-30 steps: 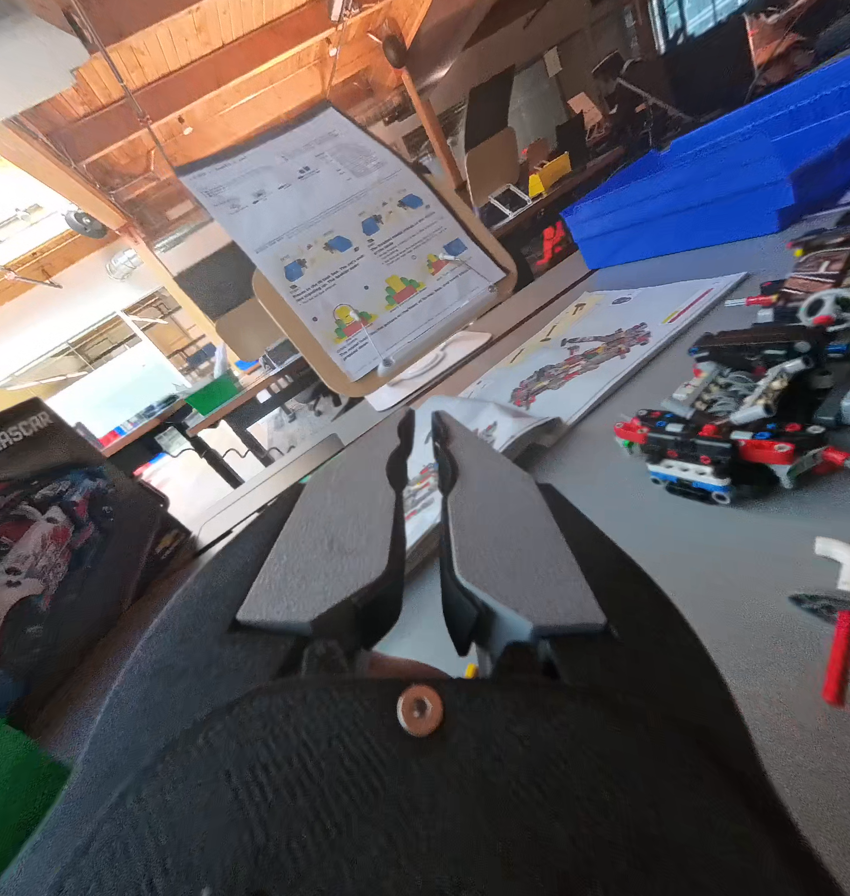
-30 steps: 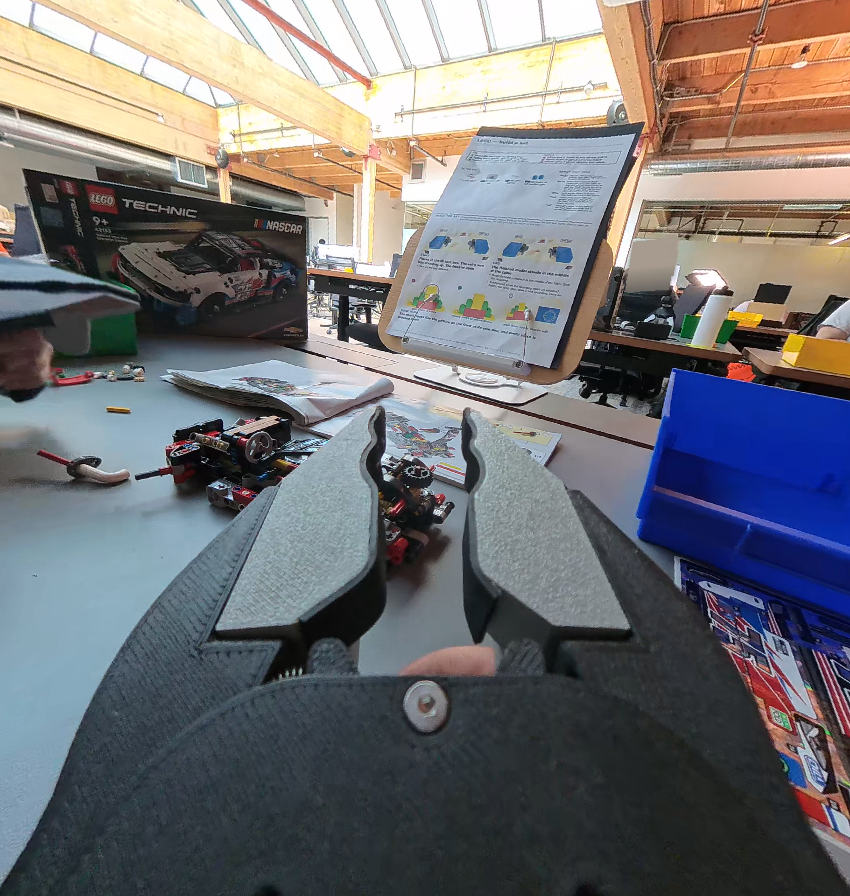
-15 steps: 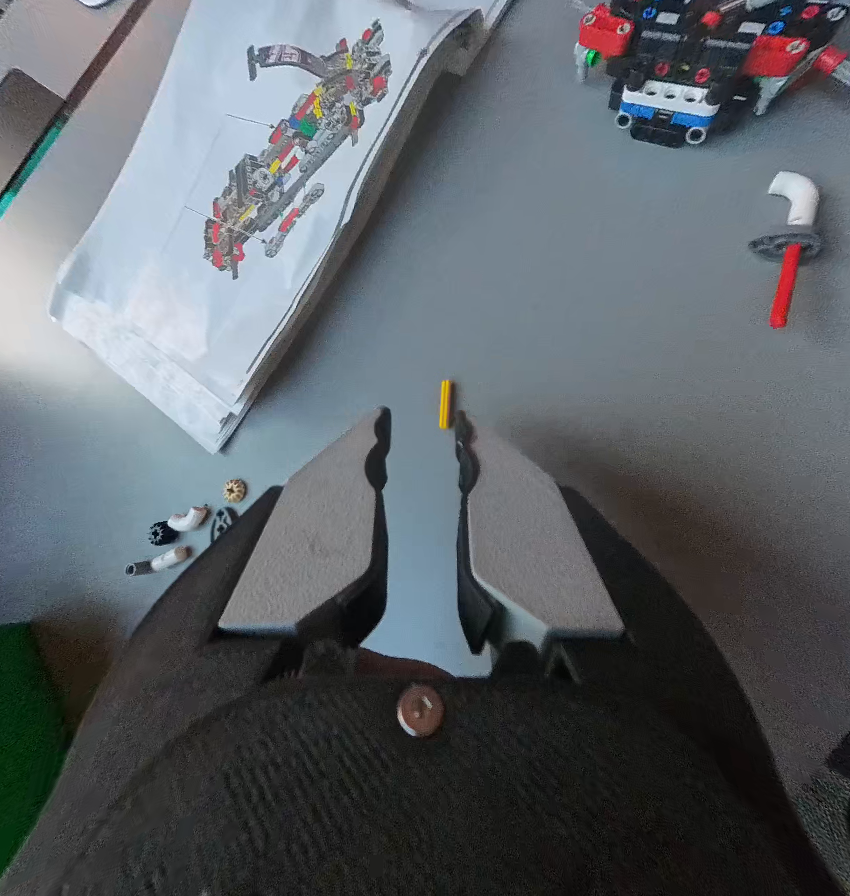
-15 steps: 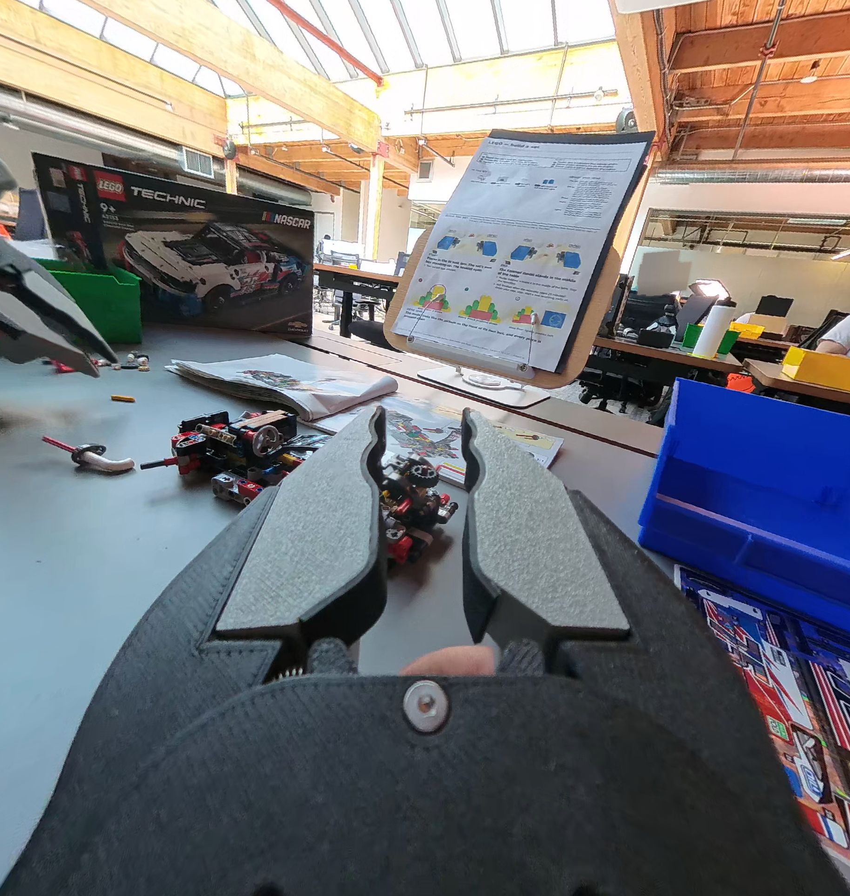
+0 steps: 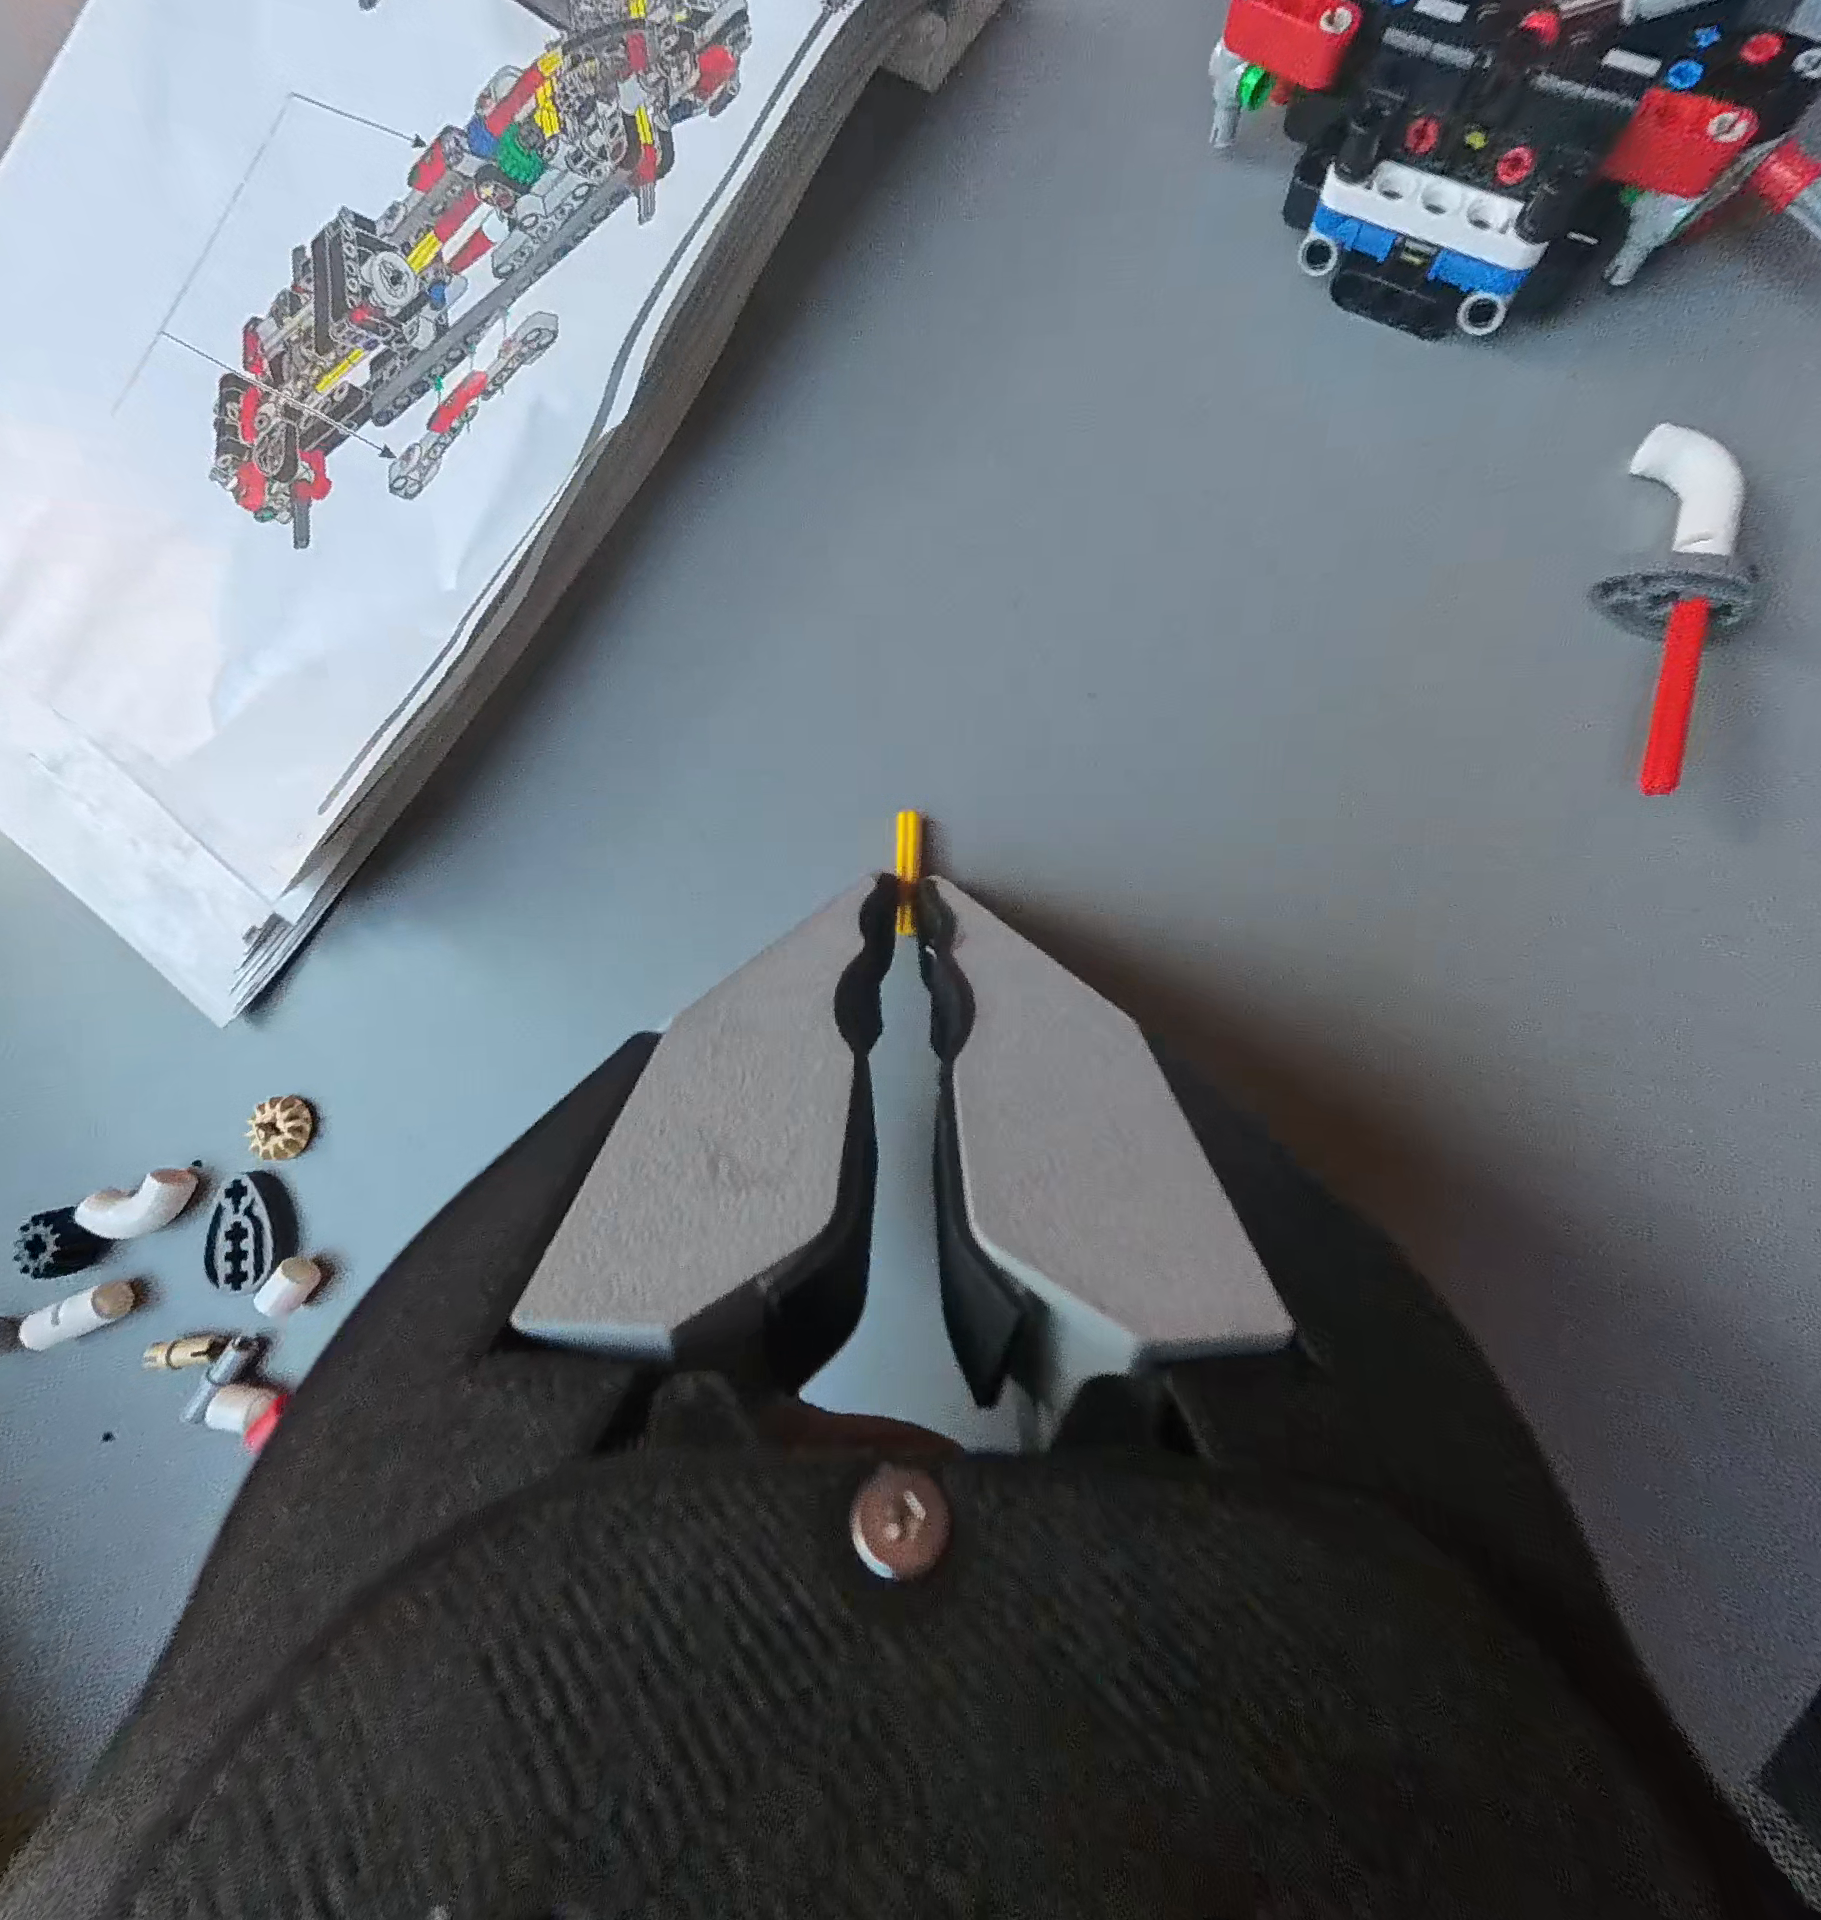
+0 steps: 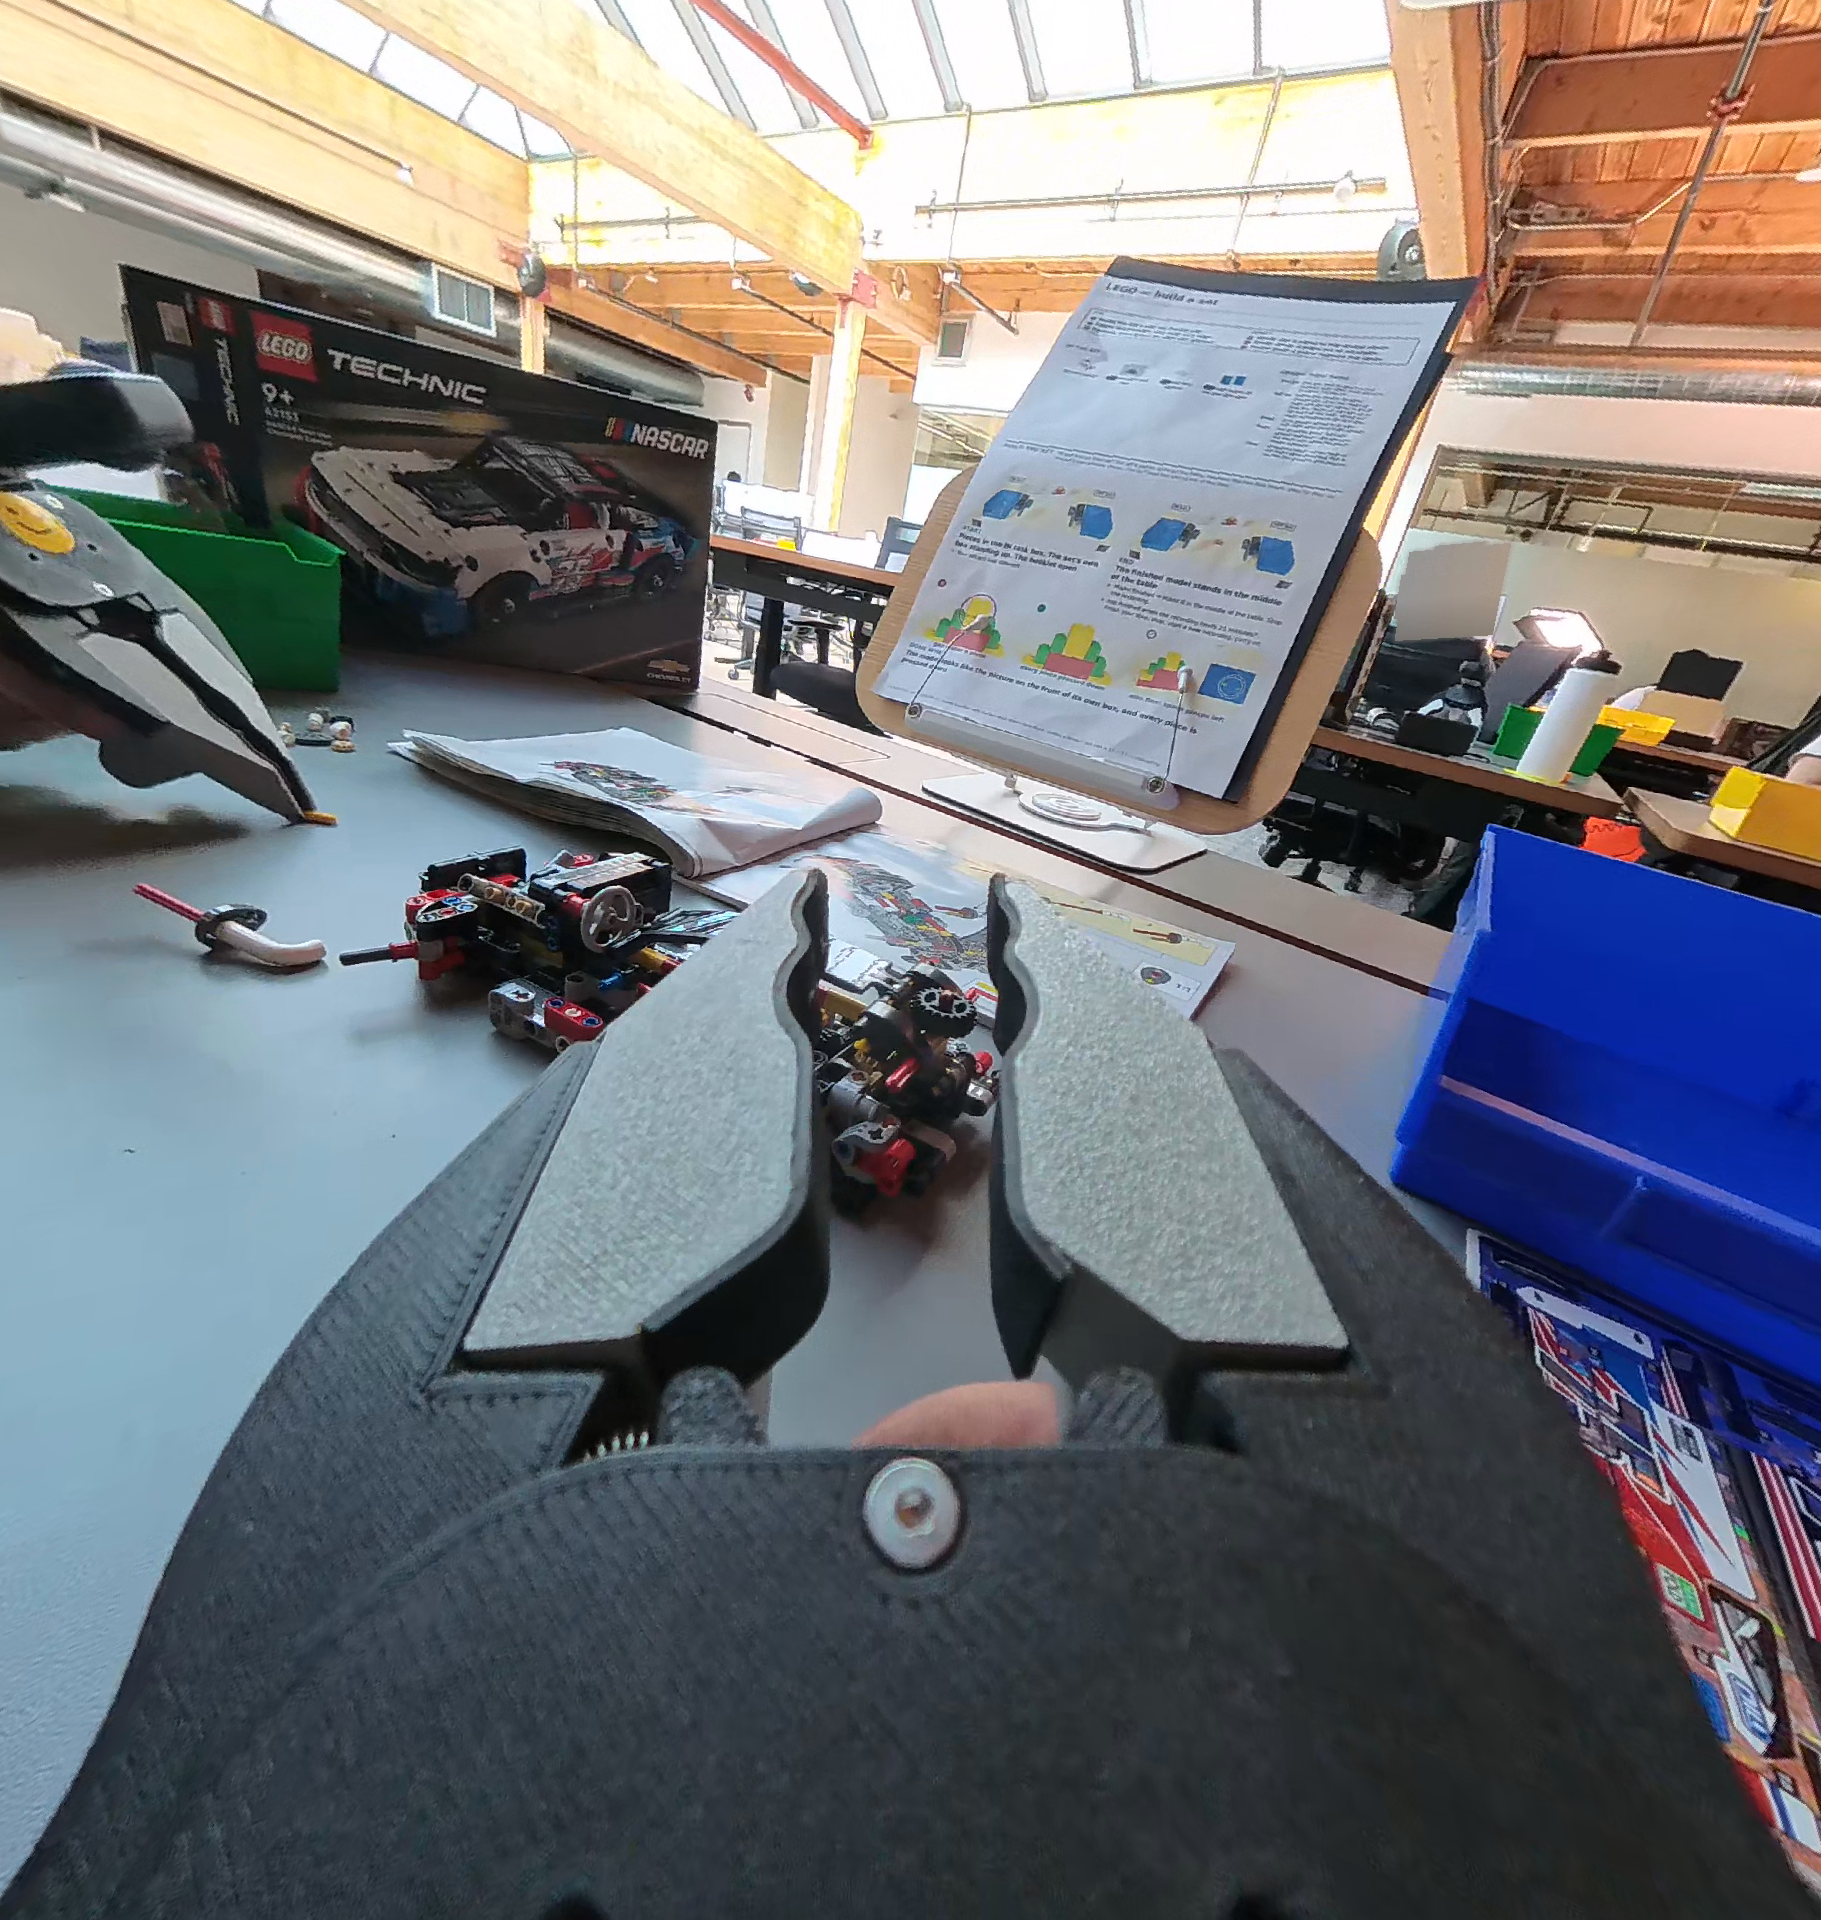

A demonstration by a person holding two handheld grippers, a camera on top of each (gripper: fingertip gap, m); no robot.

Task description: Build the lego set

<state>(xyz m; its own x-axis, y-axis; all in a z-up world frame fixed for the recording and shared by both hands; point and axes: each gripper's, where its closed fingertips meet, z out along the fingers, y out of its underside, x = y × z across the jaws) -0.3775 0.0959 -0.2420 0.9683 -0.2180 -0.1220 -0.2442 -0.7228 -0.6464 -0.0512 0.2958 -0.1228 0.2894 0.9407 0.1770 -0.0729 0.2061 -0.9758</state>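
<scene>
The left tool (image 5: 906,894) is pointing down at the grey bench (image 5: 1249,727), its tips pinching one end of a short yellow rod (image 5: 907,844) whose other end is poking out ahead, lying on the bench. Open bench is stretching ahead and to the right of the tips; an instruction booklet (image 5: 293,436) is edging in from the upper left, a heap of small loose parts (image 5: 189,1247) is lying to the left, a white-and-red piece (image 5: 1680,592) is lying well apart to the right, and a half-built brick model (image 5: 1508,156) is sitting at the top right.

The right tool (image 6: 906,914) is hanging spread, gripping nothing, above a second cluster of built parts (image 6: 906,1060). Only this view is showing the blue bin (image 6: 1664,1091) crowding its right side, the sheet on a stand (image 6: 1145,540), the boxed set (image 6: 449,468) and the green bin (image 6: 251,603) behind the left tool (image 6: 301,812).
</scene>
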